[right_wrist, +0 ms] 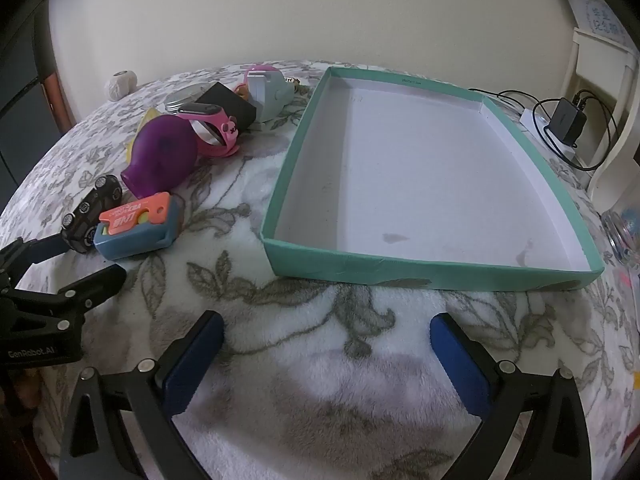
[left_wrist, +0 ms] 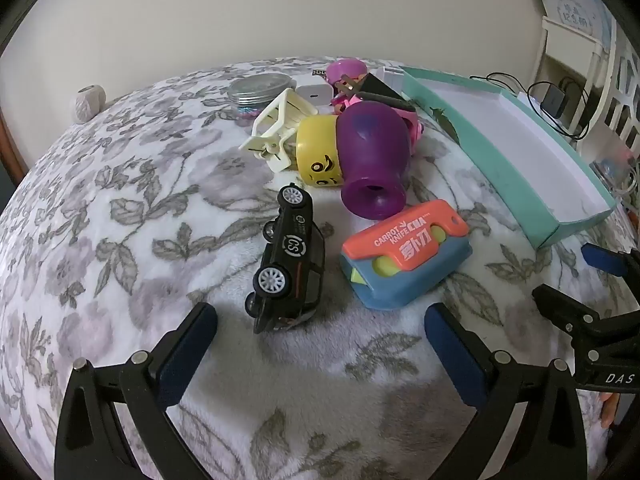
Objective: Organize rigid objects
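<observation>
My left gripper (left_wrist: 320, 316) hangs open over the floral blanket, just short of a black toy car (left_wrist: 288, 268) lying on its side. To the car's right is an orange and blue carrot-knife toy (left_wrist: 404, 254). Behind them lie a purple and yellow figure (left_wrist: 368, 156) and a cream hair clip (left_wrist: 276, 132). My right gripper (right_wrist: 326, 324) is open with nothing between its fingers, in front of the empty teal box (right_wrist: 420, 276). A pink watch (right_wrist: 212, 132) lies against the purple figure (right_wrist: 160, 156). The left gripper (right_wrist: 84, 260) shows at the left edge of the right wrist view.
A metal tin (left_wrist: 260, 88), a white charger (left_wrist: 312, 90) and a black plug (left_wrist: 372, 88) sit at the back. A white ball (right_wrist: 120, 82) rests at the blanket's far edge. A black adapter with cables (right_wrist: 564, 124) and a glass jar (right_wrist: 624, 232) lie right of the box.
</observation>
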The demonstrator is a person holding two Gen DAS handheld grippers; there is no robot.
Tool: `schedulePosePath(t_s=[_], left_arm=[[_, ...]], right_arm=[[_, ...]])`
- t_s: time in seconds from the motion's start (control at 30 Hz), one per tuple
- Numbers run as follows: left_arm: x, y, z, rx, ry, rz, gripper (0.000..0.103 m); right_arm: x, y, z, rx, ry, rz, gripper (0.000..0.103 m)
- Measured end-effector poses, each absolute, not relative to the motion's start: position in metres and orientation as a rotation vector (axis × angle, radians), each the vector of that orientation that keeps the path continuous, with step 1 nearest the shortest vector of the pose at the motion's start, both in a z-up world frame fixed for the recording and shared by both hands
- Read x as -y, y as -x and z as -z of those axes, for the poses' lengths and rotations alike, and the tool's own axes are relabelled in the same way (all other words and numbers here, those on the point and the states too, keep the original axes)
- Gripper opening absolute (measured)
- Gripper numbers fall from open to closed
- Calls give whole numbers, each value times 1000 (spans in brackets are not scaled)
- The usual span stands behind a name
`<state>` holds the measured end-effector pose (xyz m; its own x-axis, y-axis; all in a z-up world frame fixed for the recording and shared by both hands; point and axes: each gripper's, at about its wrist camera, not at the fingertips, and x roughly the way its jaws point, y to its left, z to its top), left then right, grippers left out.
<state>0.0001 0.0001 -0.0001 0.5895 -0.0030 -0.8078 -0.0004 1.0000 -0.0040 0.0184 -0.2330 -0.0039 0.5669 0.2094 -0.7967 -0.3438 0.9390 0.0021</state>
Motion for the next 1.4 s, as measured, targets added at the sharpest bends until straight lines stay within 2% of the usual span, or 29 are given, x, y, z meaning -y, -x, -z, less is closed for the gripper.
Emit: schedulePosePath(t_s=[1.4], left_arm=[[8,-2,1,-939,0,2,103]], right_arm=[[233,-20,3,-915,152,-331,103]])
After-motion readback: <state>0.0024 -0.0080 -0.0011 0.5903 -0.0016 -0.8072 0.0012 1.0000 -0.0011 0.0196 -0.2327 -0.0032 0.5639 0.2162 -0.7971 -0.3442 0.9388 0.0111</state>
